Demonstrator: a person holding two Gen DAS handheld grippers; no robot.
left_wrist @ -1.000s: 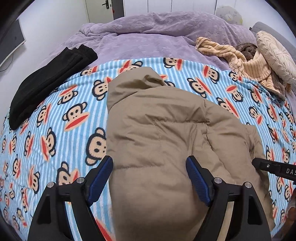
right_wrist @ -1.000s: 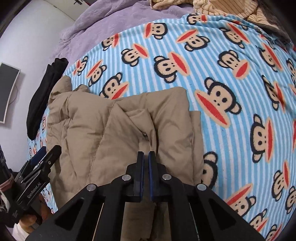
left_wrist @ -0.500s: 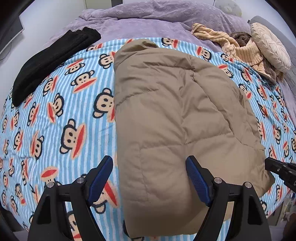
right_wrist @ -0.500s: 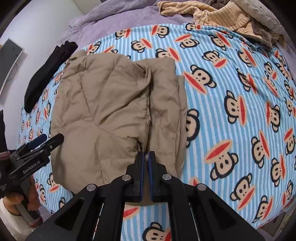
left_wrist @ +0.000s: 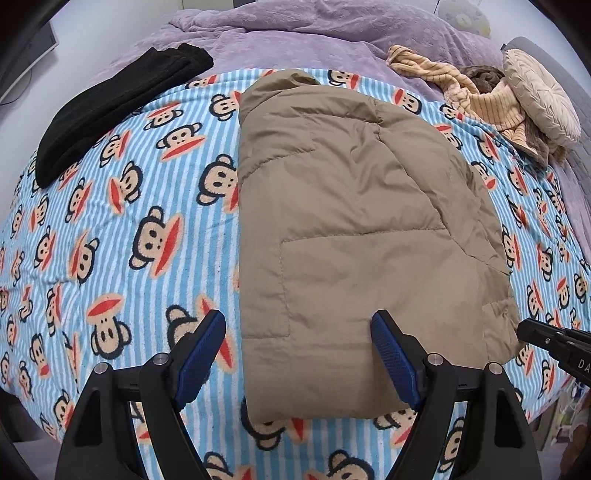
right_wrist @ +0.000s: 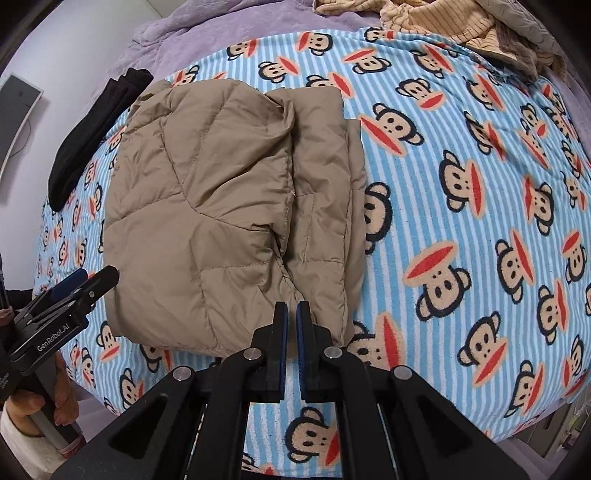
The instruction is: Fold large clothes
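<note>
A tan puffer jacket (left_wrist: 354,229) lies folded into a long block on the monkey-print blanket (left_wrist: 110,221). My left gripper (left_wrist: 299,325) hovers open over the jacket's near left end, with nothing between its fingers. In the right wrist view the jacket (right_wrist: 221,206) shows its folded sleeve side lying on top. My right gripper (right_wrist: 291,308) is shut just above the jacket's near edge, and no cloth shows between its pads. Each gripper also appears in the other's view: the right gripper (left_wrist: 546,343) at the jacket's near right corner, the left gripper (right_wrist: 85,284) held by a hand (right_wrist: 55,398).
A folded black garment (left_wrist: 110,107) lies at the blanket's far left. Striped beige clothes (left_wrist: 465,88) and a round cushion (left_wrist: 543,96) sit at the far right. A purple duvet (left_wrist: 295,33) covers the back. The bed's front edge runs just below the grippers.
Both grippers have drawn back toward the bed's near edge, so the whole jacket now shows lying flat. The left stayed open and the right stayed shut.
</note>
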